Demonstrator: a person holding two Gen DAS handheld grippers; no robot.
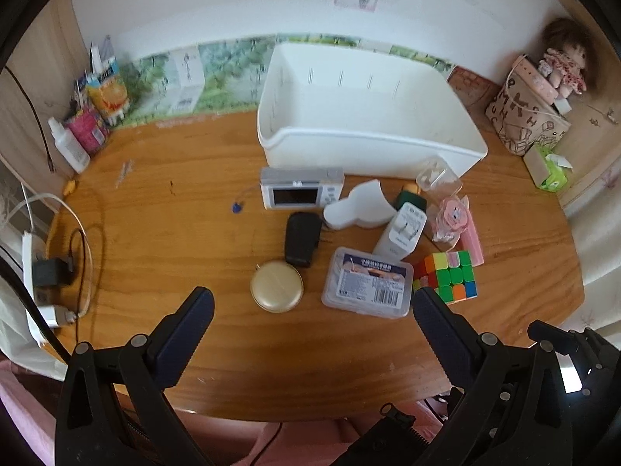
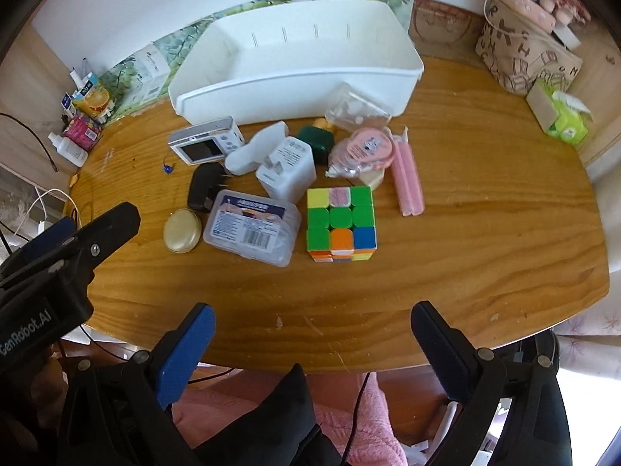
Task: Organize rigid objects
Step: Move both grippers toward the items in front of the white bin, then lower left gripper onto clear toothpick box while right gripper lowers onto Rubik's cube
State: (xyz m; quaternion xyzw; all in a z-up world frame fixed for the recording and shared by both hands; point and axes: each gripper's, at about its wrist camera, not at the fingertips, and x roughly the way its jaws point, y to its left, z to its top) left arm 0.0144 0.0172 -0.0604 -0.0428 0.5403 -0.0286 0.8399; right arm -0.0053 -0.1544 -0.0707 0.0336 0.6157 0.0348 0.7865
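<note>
Rigid objects lie clustered mid-table, just before the empty white bin (image 2: 295,66); both grippers hover at the near edge, the left gripper (image 1: 312,306) and right gripper (image 2: 312,322) each with fingers spread wide, holding nothing. Nearest the left are the gold compact (image 1: 276,285) and clear plastic box (image 1: 368,287); the puzzle cube (image 2: 341,223) faces the right. Likely risk: the pieces touch, so a grab may knock neighbours. Only the left view shows the doll (image 1: 564,62); only the right shows the pink sticks (image 2: 406,173) whole.
</note>
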